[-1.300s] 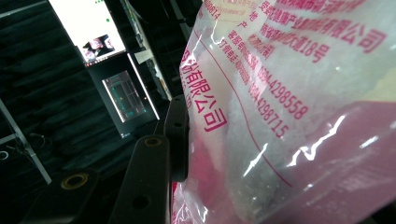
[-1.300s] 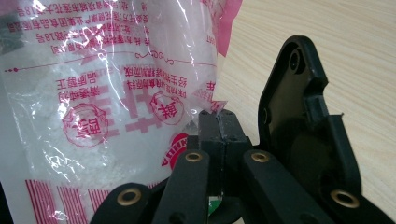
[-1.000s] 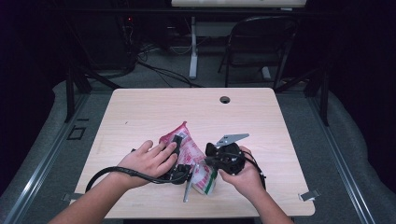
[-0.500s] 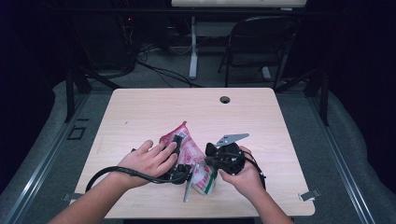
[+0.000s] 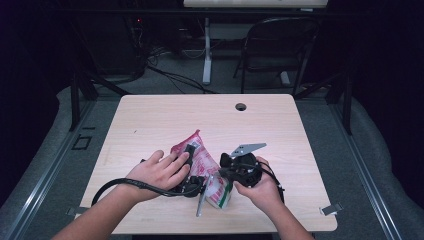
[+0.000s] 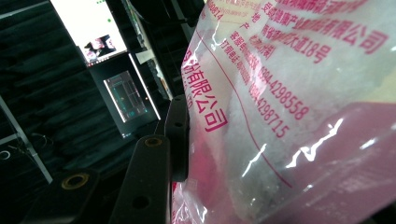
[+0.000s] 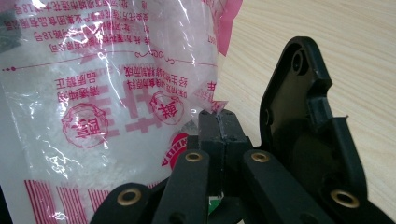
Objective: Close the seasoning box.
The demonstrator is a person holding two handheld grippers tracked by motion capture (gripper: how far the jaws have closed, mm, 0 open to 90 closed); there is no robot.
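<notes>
On the left, a bare forearm comes up from the near edge and the left hand (image 5: 159, 172) lies flat over the left gripper (image 5: 192, 184), a black cable looping back from it across the pale wooden table (image 5: 150, 120). In the left gripper view one black jaw presses against the edge of the clear plastic bag with pink printing and white granules inside (image 6: 289, 116), but the other jaw is hidden behind the film, so whether this gripper is clamped cannot be told. Moving to the middle: the bag (image 5: 202, 165) lies on the near half of the table, stretched between the two hands, its pink top pointing away from the person, its lower end bunched just beside the right gripper (image 5: 235, 172). Over to the right, the right hand (image 5: 260, 187) grips its tool, grey plate on top. In the right gripper view the right gripper (image 7: 218, 117) is pinched tight on the bag's (image 7: 102, 79) corner, jaws pressed together on the film.
</notes>
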